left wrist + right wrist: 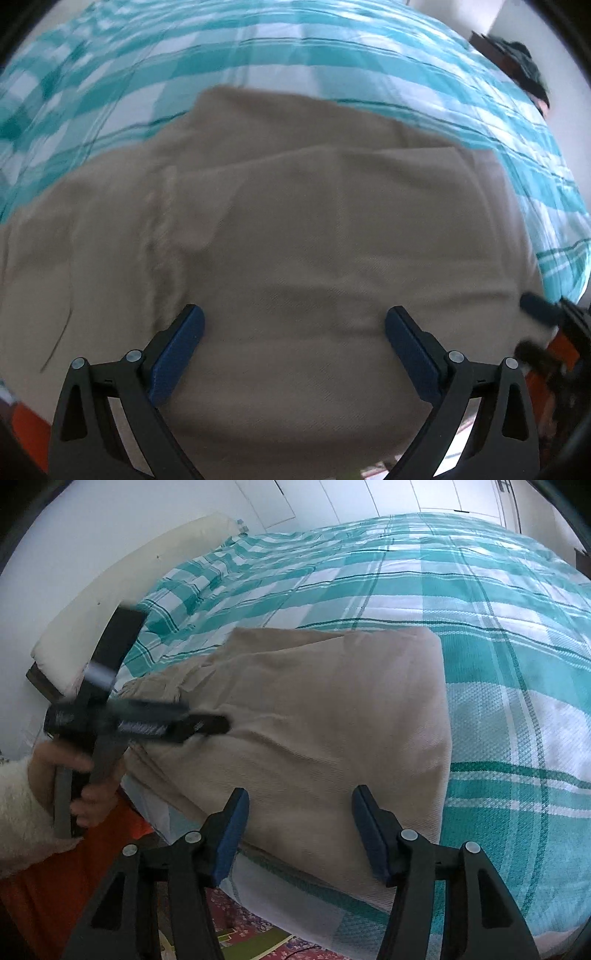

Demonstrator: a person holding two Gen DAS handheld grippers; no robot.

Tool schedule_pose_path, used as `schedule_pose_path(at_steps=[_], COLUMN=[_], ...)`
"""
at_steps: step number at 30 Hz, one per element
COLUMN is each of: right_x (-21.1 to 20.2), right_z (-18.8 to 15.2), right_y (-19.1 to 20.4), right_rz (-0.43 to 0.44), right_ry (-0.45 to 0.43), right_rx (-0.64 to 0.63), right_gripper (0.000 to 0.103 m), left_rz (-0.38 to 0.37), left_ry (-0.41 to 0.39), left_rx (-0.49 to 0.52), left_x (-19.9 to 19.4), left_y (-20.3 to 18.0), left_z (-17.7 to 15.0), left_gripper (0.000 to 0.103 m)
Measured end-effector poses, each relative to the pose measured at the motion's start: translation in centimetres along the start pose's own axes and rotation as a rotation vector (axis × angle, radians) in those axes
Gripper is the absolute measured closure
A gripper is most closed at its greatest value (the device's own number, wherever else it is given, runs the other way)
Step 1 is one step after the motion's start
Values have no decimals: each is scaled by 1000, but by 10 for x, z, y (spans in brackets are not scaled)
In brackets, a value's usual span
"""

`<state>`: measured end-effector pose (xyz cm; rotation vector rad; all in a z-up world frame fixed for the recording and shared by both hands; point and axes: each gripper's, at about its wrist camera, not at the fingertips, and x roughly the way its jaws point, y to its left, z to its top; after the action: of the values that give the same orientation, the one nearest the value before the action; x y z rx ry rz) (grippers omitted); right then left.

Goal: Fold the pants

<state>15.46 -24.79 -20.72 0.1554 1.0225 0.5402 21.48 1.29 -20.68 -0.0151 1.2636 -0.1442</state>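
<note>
The beige pants [295, 221] lie folded into a thick pad on the teal checked bedspread [258, 48], near the bed's front edge. My left gripper [293, 317] is open just above the pants, holding nothing. My right gripper [300, 799] is open over the near edge of the pants [314, 716], empty. The left gripper, blurred, shows in the right wrist view [207, 723] at the pants' left side, held by a hand. The right gripper shows blurred at the right edge of the left wrist view [532, 325].
The bedspread [480, 609] covers the bed far and right of the pants. A white pillow [122, 590] lies at the bed's far left. An orange garment [74, 871] and a patterned floor [258, 926] lie below the bed edge. A dark object [517, 62] sits beyond the bed.
</note>
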Motion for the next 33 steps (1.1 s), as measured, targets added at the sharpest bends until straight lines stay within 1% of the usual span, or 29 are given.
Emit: schedule_pose_path(at_steps=[3, 5, 10, 12, 14, 17, 20, 23, 24, 25, 27, 30, 33], right_x=[0, 0, 1, 1, 1, 1, 1, 0, 0, 0, 0, 1, 3], right_z=[-1, -2, -3, -3, -3, -3, -3, -4, -4, -4, -4, -4, -4], right_y=[1, 3, 7, 6, 5, 5, 5, 5, 5, 5, 6, 8, 11], right_rz=[-3, -6, -21, -16, -10, -12, -12, -11, -10, -9, -11, -8, -14], right_ry=[1, 0, -3, -7, -10, -11, -10, -13, -15, -16, -16, -16, -15], right_rx=[-7, -19, -41, -37, -31, -33, -35, -36, -36, -36, -38, -43, -54], right_gripper=[42, 40, 38, 38, 38, 38, 37, 37, 37, 37, 37, 33, 29], left_rz=[14, 6, 26, 17, -10, -24, 7, 60, 43, 22, 38, 47, 14], left_ry=[-1, 3, 4, -20, -76, -114, -90, -14, -16, -37, -34, -35, -79], left_rx=[7, -11, -31, -46, -51, -31, 4, 7, -14, -36, -43, -64, -79], left_x=[-6, -6, -13, -22, -36, -45, -33, -8, -6, -8, -12, -20, -34], left_y=[11, 17, 17, 14, 11, 2, -4, 1, 7, 13, 19, 26, 27], left_z=[-9, -12, -14, -11, -7, 2, 5, -8, -13, -18, -20, -18, -14], left_gripper=[2, 3, 4, 5, 5, 4, 4, 4, 4, 4, 3, 5, 5])
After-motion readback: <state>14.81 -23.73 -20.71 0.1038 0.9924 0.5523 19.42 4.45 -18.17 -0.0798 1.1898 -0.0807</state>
